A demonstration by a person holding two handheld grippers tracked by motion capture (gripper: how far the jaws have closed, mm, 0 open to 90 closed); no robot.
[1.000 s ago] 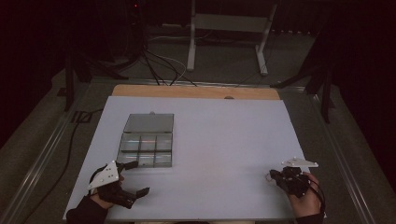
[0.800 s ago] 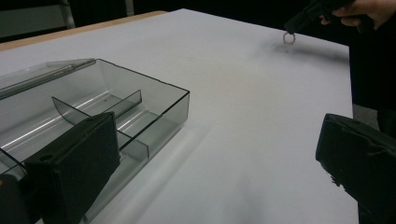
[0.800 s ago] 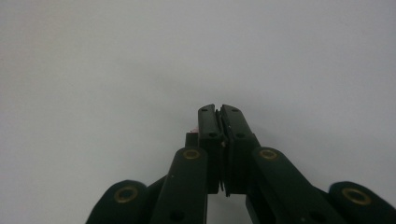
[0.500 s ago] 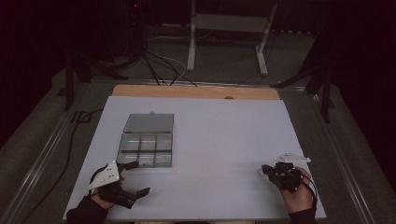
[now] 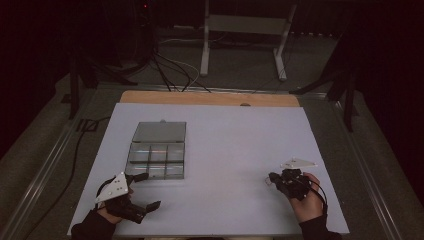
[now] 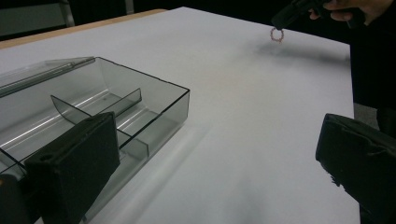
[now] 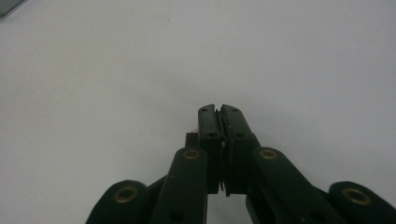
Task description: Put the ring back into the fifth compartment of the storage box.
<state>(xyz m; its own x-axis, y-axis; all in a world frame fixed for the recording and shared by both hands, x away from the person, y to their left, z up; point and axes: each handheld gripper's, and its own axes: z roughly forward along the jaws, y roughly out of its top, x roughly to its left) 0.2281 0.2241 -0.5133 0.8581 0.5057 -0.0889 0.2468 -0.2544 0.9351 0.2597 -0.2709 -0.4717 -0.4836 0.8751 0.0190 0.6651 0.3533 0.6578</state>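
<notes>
While your hands rest near the front edge, the white counter (image 5: 235,150) lies broad and bare between them, with open room across its middle and far right. The clear divided box (image 5: 157,150) sits on the left half, its lid tipped back toward the far edge, and its near corner lies just beside your left gripper (image 5: 145,190). That gripper hovers low at the front left corner of the counter with its jaws spread wide and nothing between them; in the left gripper view one jaw stands in front of the box's (image 6: 107,112) near wall and the other is well off to the side over bare surface. Your right gripper (image 5: 272,179) sits near the front right, well apart from the box, with free counter on every side. Its jaws are pressed together, and a small pinkish ring (image 6: 276,34) hangs from their tip, lifted just off the counter, its shadow on the surface beside it.
</notes>
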